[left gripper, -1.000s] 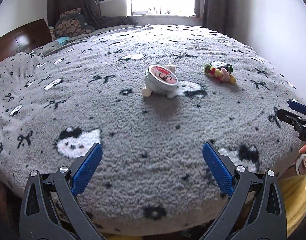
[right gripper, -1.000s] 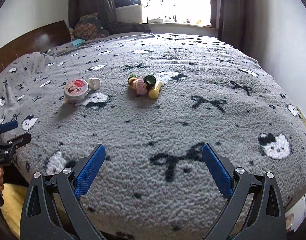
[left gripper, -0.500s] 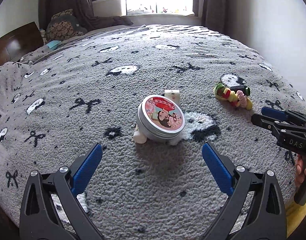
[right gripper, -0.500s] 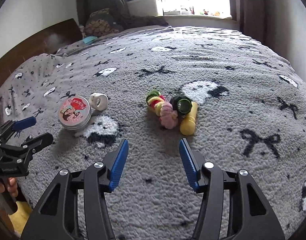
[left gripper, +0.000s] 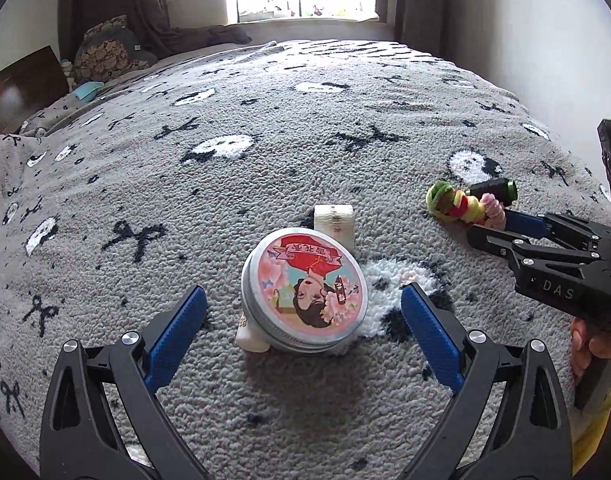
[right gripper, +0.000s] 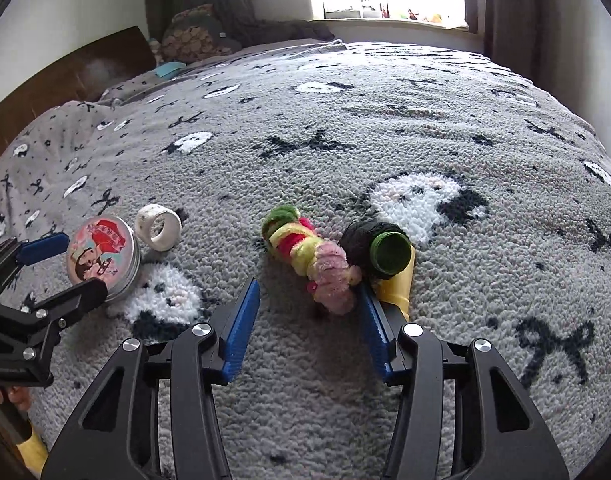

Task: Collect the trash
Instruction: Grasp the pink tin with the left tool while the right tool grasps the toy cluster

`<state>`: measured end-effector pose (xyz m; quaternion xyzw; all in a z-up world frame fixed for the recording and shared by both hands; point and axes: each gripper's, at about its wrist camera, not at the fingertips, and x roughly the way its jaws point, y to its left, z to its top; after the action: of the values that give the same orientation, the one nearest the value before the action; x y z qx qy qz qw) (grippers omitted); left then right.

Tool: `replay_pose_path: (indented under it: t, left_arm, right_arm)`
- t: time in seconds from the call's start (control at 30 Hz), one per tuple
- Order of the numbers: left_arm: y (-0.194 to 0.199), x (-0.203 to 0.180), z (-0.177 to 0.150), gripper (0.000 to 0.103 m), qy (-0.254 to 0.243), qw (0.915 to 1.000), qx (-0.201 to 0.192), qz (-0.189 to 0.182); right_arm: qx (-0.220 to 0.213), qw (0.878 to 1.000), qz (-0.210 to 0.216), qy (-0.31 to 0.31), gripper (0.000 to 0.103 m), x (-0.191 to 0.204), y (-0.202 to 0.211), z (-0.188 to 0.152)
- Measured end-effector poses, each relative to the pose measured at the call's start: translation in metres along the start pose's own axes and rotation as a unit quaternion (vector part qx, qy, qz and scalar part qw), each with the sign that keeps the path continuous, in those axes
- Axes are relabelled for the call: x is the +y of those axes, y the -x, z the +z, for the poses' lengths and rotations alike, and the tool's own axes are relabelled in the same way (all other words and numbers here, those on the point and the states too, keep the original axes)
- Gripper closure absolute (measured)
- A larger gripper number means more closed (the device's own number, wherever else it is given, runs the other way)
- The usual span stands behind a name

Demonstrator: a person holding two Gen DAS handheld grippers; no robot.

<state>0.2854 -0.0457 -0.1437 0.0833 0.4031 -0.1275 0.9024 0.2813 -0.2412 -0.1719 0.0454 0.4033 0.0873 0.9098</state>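
Note:
A round silver tin with a pink and red picture lid (left gripper: 304,294) lies tilted on the grey blanket (left gripper: 265,140), between the tips of my open left gripper (left gripper: 303,312). A white tape roll (left gripper: 334,222) stands just behind it. My right gripper (right gripper: 308,300) is open, narrower, its tips flanking the near end of a fuzzy multicoloured bundle (right gripper: 309,254). A dark spool with a green cap (right gripper: 379,248) and a yellow tube (right gripper: 397,286) lie by the right finger. The tin (right gripper: 101,254) and tape roll (right gripper: 159,227) also show in the right wrist view.
The grey blanket with bow and cat prints covers the whole bed. A wooden headboard (right gripper: 73,76) and pillows (left gripper: 105,50) are at the far left. A window and curtains stand behind. Something yellow (right gripper: 31,446) shows below the bed's near edge.
Both grippers have moved forward over the bed. The left one has reached the tin. The right one has narrowed and come up to the fuzzy bundle.

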Motion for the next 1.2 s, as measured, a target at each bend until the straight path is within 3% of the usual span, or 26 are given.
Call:
replay_pose_path:
  t: [0.03, 0.1, 0.23, 0.37, 0.7, 1.2]
  left_arm:
    - [-0.004, -0.002, 0.001, 0.011, -0.005, 1.0000, 0.002, 0.007]
    - [-0.013, -0.006, 0.002, 0.011, -0.018, 0.9996, 0.005, 0.020]
    - [-0.030, -0.007, 0.002, 0.034, -0.033, 0.9985, 0.021, 0.037]
    - [-0.029, -0.005, 0.001, 0.036, -0.029, 0.9989, 0.019, 0.032]
    - [0.025, -0.010, -0.005, 0.036, -0.031, 0.9991, -0.019, 0.023]
    - [0.140, -0.057, -0.046, 0.036, -0.041, 0.9961, -0.076, -0.019]
  right_arm:
    - [0.001, 1.000, 0.000, 0.000, 0.053, -0.001, -0.002, 0.002]
    - [0.008, 1.000, -0.004, 0.003, 0.063, -0.002, -0.009, 0.005]
    - [0.022, 1.000, -0.014, 0.006, 0.075, -0.002, -0.019, 0.006]
    - [0.015, 1.000, -0.009, 0.006, 0.083, -0.004, -0.016, 0.006]
    - [-0.007, 0.999, -0.019, 0.025, 0.083, 0.010, 0.031, -0.009]
    - [-0.071, 0.997, -0.033, 0.022, 0.083, 0.014, 0.161, -0.059]
